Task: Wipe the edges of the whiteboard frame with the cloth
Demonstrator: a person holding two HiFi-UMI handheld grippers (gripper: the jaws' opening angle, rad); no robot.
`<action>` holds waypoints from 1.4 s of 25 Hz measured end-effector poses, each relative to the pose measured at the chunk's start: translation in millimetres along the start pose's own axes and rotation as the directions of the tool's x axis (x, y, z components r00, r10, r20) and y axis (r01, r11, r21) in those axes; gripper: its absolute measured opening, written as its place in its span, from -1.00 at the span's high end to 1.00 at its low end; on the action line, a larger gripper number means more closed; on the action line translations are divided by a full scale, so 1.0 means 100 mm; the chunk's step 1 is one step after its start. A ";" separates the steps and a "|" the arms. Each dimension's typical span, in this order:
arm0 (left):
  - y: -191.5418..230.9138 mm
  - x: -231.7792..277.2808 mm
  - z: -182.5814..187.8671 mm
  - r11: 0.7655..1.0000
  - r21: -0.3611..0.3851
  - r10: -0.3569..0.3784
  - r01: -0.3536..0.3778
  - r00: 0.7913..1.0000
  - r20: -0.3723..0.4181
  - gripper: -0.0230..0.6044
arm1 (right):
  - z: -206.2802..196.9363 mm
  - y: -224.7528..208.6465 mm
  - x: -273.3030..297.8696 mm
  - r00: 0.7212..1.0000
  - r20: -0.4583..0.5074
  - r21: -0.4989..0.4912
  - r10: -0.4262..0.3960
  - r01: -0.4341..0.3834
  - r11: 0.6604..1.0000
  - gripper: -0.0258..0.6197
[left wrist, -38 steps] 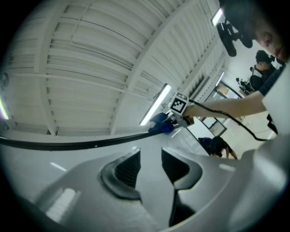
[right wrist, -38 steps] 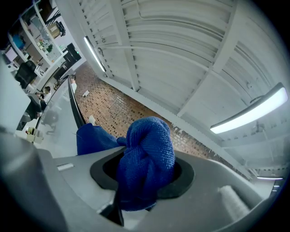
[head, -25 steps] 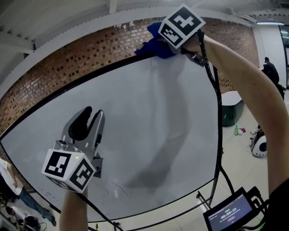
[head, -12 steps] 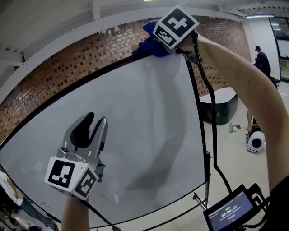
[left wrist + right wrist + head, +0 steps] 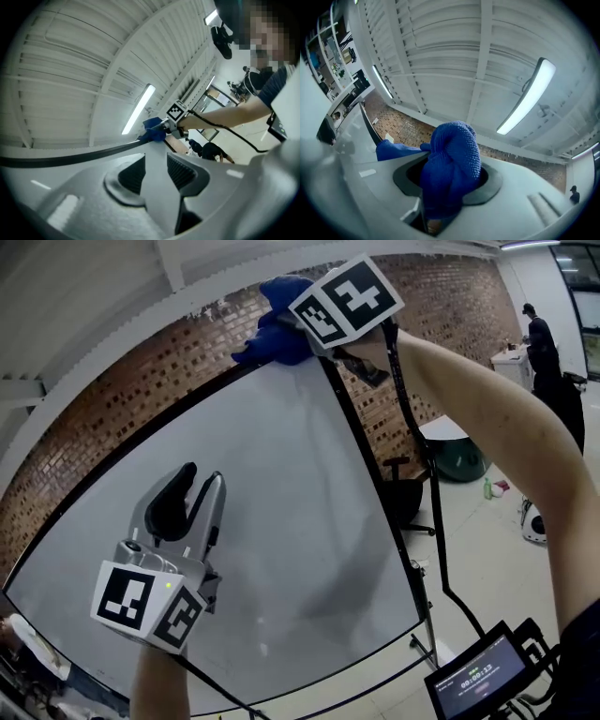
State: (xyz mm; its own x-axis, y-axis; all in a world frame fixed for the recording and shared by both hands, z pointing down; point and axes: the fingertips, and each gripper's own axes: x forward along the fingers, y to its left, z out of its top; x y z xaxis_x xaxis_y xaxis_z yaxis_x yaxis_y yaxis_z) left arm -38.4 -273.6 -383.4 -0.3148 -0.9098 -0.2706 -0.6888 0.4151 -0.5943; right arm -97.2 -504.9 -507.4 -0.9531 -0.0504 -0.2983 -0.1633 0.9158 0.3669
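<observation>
I read the right gripper (image 5: 447, 187) as clamped on the blue cloth (image 5: 270, 332), which bulges up between its jaws. The cloth sits on the black top edge of the whiteboard frame (image 5: 141, 439), close to the upper right corner. Contact appears firm, though the gripper's own body hides part of it. The left gripper (image 5: 194, 498) is held in front of the whiteboard (image 5: 291, 521) surface, its jaws drawn together to a narrow slit and holding nothing.

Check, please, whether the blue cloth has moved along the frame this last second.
Yes: the blue cloth slid right along the whiteboard frame, nearer its upper right corner.
</observation>
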 end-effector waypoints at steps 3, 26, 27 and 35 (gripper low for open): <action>-0.02 0.12 0.11 1.000 0.019 -0.023 0.023 1.000 0.009 0.45 | -0.04 -0.17 -0.08 0.998 0.057 0.066 -0.038 0.034 0.997 0.40; -1.12 0.38 -0.64 0.990 -0.056 -0.129 0.127 0.991 -0.026 0.45 | -1.47 0.14 -0.87 0.923 0.367 0.237 0.114 -0.211 0.948 0.40; -1.18 0.38 -0.66 0.990 -0.049 -0.134 0.132 0.990 -0.034 0.45 | -1.53 0.16 -0.91 0.918 0.379 0.249 0.119 -0.225 0.942 0.40; -1.18 0.40 -0.56 0.990 -0.032 -0.141 0.138 0.982 -0.125 0.45 | -1.70 0.55 -0.87 0.867 0.457 0.431 0.201 -0.413 0.802 0.39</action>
State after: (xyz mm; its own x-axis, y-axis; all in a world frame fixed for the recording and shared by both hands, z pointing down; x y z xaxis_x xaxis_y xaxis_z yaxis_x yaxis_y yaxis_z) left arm -6.3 -359.0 -282.0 -0.2936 -0.9519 -0.0874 -0.7462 0.2854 -0.6015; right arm -66.2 -517.3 -311.3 -0.7426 0.3222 -0.5871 0.3724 0.9273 0.0378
